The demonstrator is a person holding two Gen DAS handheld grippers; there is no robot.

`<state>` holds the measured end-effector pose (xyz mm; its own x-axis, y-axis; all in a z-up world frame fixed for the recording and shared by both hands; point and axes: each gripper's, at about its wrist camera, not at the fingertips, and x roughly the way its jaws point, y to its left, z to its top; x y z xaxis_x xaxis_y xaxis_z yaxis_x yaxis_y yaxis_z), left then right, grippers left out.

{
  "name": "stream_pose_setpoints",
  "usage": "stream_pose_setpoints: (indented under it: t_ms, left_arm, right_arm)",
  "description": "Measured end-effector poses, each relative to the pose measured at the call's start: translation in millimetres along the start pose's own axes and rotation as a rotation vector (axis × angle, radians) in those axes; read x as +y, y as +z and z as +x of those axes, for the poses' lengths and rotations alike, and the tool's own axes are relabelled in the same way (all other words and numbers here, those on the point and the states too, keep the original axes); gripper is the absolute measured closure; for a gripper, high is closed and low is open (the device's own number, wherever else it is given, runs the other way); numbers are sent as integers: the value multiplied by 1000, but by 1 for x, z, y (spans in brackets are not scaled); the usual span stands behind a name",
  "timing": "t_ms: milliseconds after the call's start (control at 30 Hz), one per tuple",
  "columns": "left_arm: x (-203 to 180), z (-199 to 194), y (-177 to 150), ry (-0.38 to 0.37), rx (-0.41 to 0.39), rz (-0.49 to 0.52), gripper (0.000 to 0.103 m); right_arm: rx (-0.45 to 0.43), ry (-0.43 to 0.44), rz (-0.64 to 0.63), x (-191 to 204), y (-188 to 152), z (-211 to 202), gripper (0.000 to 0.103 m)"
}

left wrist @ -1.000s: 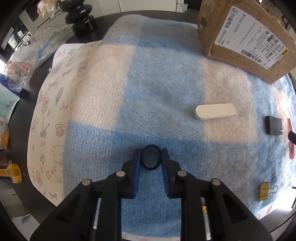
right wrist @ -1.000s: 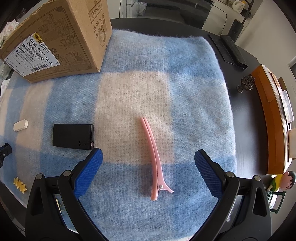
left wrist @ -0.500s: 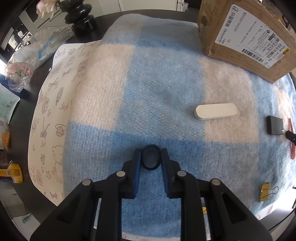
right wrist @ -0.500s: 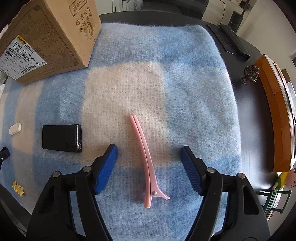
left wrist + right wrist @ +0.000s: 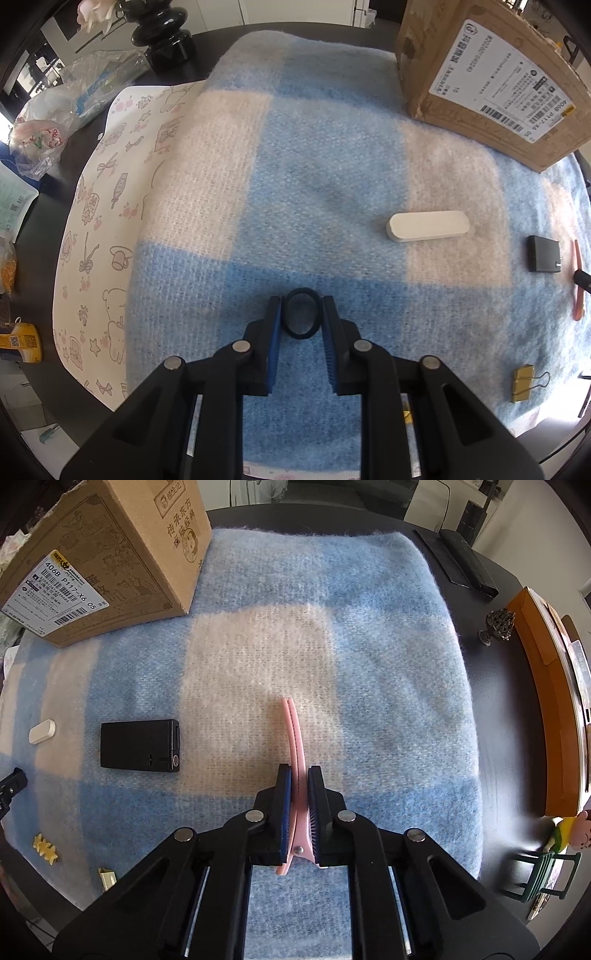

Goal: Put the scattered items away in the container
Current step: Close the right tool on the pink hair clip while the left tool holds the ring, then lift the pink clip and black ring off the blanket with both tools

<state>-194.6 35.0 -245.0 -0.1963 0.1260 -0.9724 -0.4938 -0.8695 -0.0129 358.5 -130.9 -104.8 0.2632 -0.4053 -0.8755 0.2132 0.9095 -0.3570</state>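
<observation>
My left gripper [image 5: 301,317] is shut on a black hair tie [image 5: 300,300], held just above the blue and white checked blanket [image 5: 325,155]. My right gripper [image 5: 299,794] is shut on a pink hair clip [image 5: 293,731] that lies on the blanket [image 5: 258,657]; the clip points away from me. A cardboard box [image 5: 491,74] stands at the far right of the left wrist view and also shows at the far left of the right wrist view [image 5: 96,557]. A white oblong case [image 5: 428,226], a black card holder [image 5: 139,745] and a gold binder clip [image 5: 522,382] lie loose on the blanket.
A yellow star clip [image 5: 45,847] lies near the blanket's front left edge. A black vase [image 5: 160,37] and plastic bags [image 5: 74,96] stand beyond the blanket's left side. An orange box [image 5: 546,716] and a small metal ornament [image 5: 498,626] stand on the dark table at right.
My right gripper moved down and forward over the pink hair clip and shut on it. My left gripper has barely moved and still holds the hair tie.
</observation>
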Motion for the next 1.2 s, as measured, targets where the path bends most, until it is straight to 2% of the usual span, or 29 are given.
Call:
stream_pose_setpoints:
  t_ms: [467,833,1200]
  left_arm:
    - [-5,-31,5,-19,-45,18,84]
    - [-2,-78,2,-38,-108,33,84]
    - [-6,-135,-20,-74,-169,49,84]
  right_arm:
    - [-43,-9,11,1,0,-34,94]
    - [-96,-20,14,14,-11,-83,94]
    - [-147,-9,34,21,-34,-140,94]
